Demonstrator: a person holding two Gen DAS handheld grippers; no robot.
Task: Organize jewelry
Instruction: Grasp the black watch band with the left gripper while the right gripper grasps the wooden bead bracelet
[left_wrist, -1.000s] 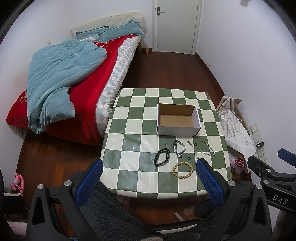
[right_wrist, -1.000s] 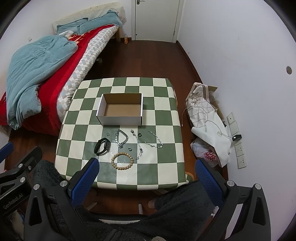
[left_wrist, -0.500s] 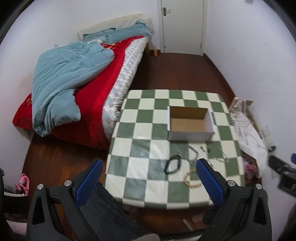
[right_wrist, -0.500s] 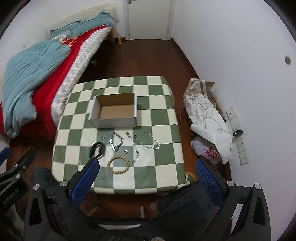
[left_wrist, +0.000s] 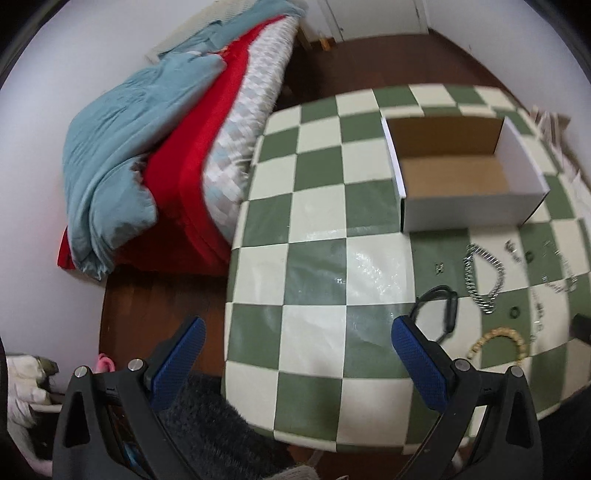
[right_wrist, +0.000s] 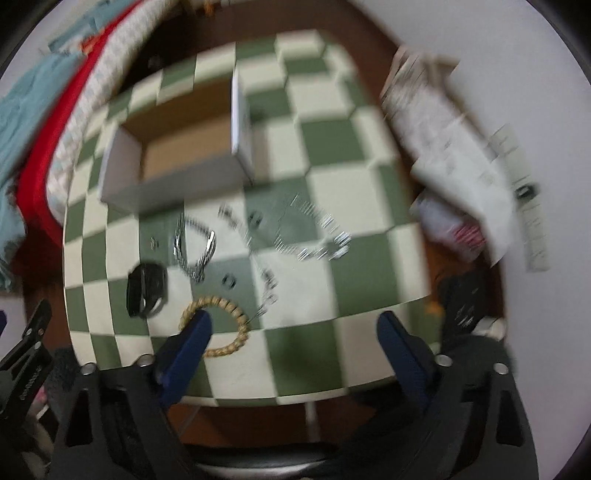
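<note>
Left wrist view: cardboard box (left_wrist: 461, 173) empty; wooden bead bracelet (left_wrist: 496, 341), chain (left_wrist: 484, 277) laid before it, awaiting sorting. Left gripper (left_wrist: 295, 354), right gripper (right_wrist: 291, 339): fingers apart, holding nothing.

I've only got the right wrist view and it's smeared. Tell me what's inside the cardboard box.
Observer: Nothing. The cardboard box is bare inside.
Operator: Report the left tongs.
Observer: The left tongs are open and hold nothing.
Operator: Name the piece nearest them.
Observer: The black bracelet, lying flat on the table just past their right finger.
</note>
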